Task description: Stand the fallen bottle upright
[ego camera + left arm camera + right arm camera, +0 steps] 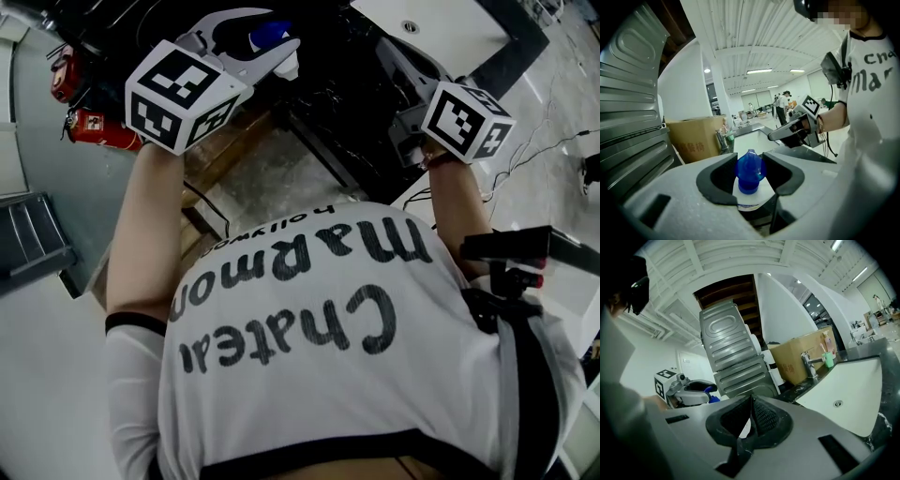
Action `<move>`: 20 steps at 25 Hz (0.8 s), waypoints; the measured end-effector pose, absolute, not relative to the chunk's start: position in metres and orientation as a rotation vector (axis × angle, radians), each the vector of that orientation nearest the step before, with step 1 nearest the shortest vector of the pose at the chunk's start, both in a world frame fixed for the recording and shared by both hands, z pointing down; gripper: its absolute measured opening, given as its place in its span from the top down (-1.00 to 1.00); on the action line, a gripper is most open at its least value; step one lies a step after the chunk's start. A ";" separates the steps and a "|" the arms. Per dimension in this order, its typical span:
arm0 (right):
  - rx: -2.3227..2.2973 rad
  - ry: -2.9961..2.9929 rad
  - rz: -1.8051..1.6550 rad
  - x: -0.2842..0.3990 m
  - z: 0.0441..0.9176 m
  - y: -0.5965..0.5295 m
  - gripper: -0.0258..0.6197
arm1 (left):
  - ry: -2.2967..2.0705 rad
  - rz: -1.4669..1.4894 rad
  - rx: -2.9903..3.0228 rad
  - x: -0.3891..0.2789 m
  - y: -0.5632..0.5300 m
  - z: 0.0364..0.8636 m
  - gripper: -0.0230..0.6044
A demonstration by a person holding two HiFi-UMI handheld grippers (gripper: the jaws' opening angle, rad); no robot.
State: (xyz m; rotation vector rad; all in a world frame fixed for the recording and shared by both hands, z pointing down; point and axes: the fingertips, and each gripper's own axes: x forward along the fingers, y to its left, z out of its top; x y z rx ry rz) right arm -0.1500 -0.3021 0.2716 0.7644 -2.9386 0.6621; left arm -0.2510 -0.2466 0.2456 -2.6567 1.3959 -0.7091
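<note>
A small white bottle with a blue cap (749,169) sits between the jaws of my left gripper (750,180), which is shut on it, cap pointing away from the camera. In the head view the same bottle (269,36) shows at the top, gripped by the left gripper (281,49) above a dark counter. My right gripper (751,418) has its black pads pressed together with nothing between them. It hovers to the right of the left one (401,67), apart from the bottle. In the right gripper view the left gripper (691,391) and the blue cap (710,392) are at the left.
A white sink basin (855,385) with a faucet (808,364) lies to the right. A cardboard box (801,357) and a ribbed metal panel (733,352) stand behind the counter. Red fire extinguishers (98,127) lie on the floor at left.
</note>
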 end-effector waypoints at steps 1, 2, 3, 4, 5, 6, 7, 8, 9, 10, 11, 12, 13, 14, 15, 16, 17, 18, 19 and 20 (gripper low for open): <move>0.758 -2.941 0.671 -0.151 0.273 -0.303 0.87 | 1.407 -0.706 -2.657 -0.250 -0.247 0.246 0.36; 0.751 -2.944 0.670 -0.151 0.273 -0.304 0.87 | 1.420 -0.705 -2.654 -0.250 -0.248 0.247 0.37; 0.745 -2.948 0.664 -0.151 0.273 -0.304 0.87 | 1.436 -0.703 -2.650 -0.251 -0.250 0.247 0.36; 0.740 -2.953 0.658 -0.152 0.272 -0.305 0.87 | 1.458 -0.695 -2.645 -0.252 -0.251 0.246 0.36; 0.736 -2.959 0.654 -0.152 0.271 -0.306 0.87 | 1.487 -0.683 -2.640 -0.253 -0.254 0.245 0.36; 0.734 -2.964 0.654 -0.151 0.270 -0.307 0.87 | 1.520 -0.669 -2.634 -0.255 -0.256 0.245 0.36; 0.734 -2.965 0.656 -0.150 0.270 -0.307 0.87 | 1.550 -0.655 -2.630 -0.256 -0.257 0.244 0.37; 0.738 -2.962 0.661 -0.148 0.271 -0.308 0.87 | 1.577 -0.644 -2.627 -0.257 -0.258 0.245 0.37; 0.744 -2.957 0.666 -0.146 0.272 -0.308 0.87 | 1.599 -0.636 -2.625 -0.259 -0.259 0.245 0.37; 0.749 -2.954 0.670 -0.144 0.273 -0.309 0.87 | 1.618 -0.628 -2.625 -0.260 -0.259 0.245 0.37; 0.752 -2.953 0.674 -0.143 0.273 -0.310 0.87 | 1.635 -0.618 -2.625 -0.262 -0.260 0.245 0.37; 0.753 -2.952 0.678 -0.142 0.274 -0.312 0.87 | 1.651 -0.608 -2.626 -0.264 -0.261 0.244 0.37; 0.752 -2.951 0.681 -0.141 0.274 -0.314 0.87 | 1.664 -0.596 -2.627 -0.266 -0.262 0.244 0.37; 0.751 -2.950 0.685 -0.141 0.274 -0.315 0.87 | 1.677 -0.582 -2.629 -0.268 -0.263 0.243 0.37; 0.749 -2.948 0.688 -0.141 0.275 -0.316 0.87 | 1.690 -0.567 -2.632 -0.269 -0.264 0.243 0.37; 0.748 -2.948 0.690 -0.140 0.275 -0.317 0.87 | 1.701 -0.552 -2.635 -0.271 -0.264 0.243 0.37; 0.746 -2.948 0.692 -0.140 0.275 -0.317 0.87 | 1.711 -0.538 -2.640 -0.272 -0.264 0.243 0.37; 0.745 -2.950 0.692 -0.141 0.275 -0.317 0.87 | 1.719 -0.525 -2.647 -0.273 -0.263 0.243 0.37; 0.743 -2.952 0.690 -0.141 0.274 -0.317 0.87 | 1.726 -0.512 -2.653 -0.274 -0.262 0.244 0.37; 0.740 -2.954 0.687 -0.142 0.274 -0.316 0.87 | 1.734 -0.501 -2.657 -0.275 -0.261 0.245 0.38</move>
